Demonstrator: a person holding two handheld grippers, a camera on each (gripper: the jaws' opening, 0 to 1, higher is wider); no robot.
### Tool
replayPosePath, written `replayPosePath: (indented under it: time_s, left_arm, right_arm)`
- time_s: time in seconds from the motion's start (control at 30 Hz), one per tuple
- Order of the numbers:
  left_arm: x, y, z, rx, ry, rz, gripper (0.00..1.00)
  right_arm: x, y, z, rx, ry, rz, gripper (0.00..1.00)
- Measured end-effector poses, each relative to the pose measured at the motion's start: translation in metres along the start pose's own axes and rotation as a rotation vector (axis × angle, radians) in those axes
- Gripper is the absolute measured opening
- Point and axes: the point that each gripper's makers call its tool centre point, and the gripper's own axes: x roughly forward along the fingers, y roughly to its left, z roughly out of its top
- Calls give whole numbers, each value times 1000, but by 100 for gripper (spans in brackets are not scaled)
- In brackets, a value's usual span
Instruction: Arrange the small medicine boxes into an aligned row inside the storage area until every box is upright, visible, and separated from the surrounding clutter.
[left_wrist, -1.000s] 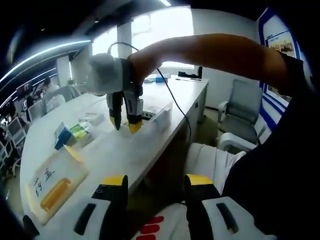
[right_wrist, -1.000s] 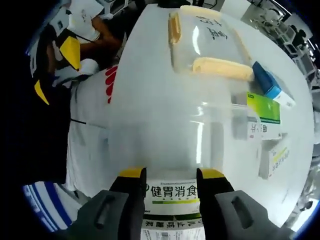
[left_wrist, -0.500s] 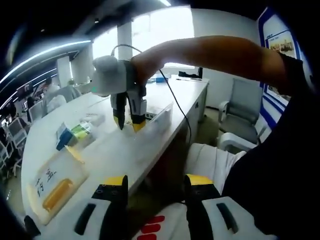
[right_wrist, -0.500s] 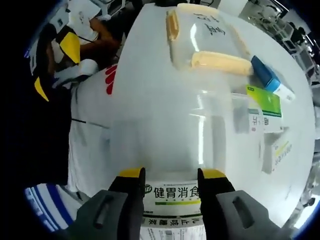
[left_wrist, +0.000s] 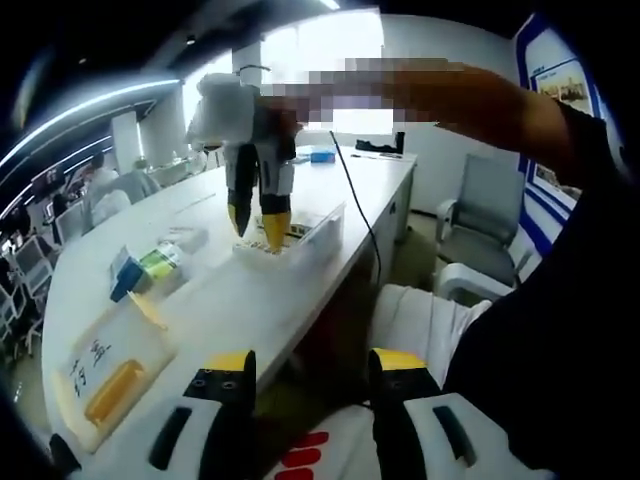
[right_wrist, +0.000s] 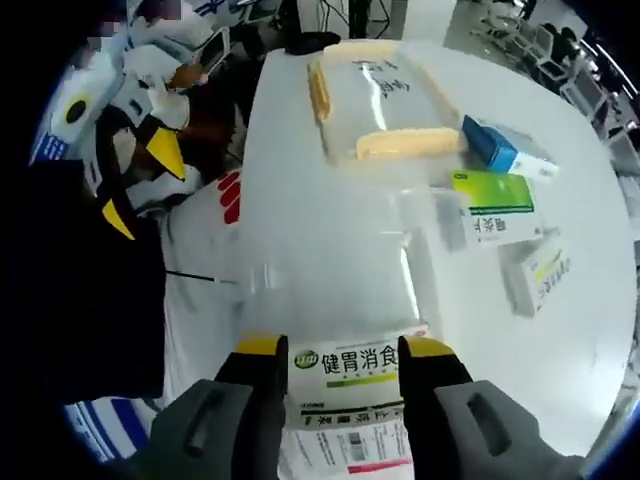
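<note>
The right gripper (right_wrist: 342, 348) has lifted a white box (right_wrist: 345, 362) higher above the clear bin (left_wrist: 300, 235) than a moment ago, its jaws shut tight on it, so I think this box is about to be stood in the row. The left gripper (left_wrist: 306, 362) waits low by the surface (left_wrist: 215, 300) with its jaws open and empty. The box reads "健胃消食"; the lid (right_wrist: 375, 100) has writing I cannot read.
</note>
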Motion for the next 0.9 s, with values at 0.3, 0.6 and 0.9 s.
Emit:
replayPosePath:
  time_s: [0.3,0.6,0.9]
  left_arm:
    - [1,1,0,-1,0,-2,45]
    - [1,4,1,0,-6,-2,45]
    - [-5,-1,3,9,-6,8,45]
  right_arm:
    - [-28,-4,-7,122,-63,5,47]
    - [-45,-27,18,280,-241,-20,45]
    - [-57,-73,30,560,-369,-116,42]
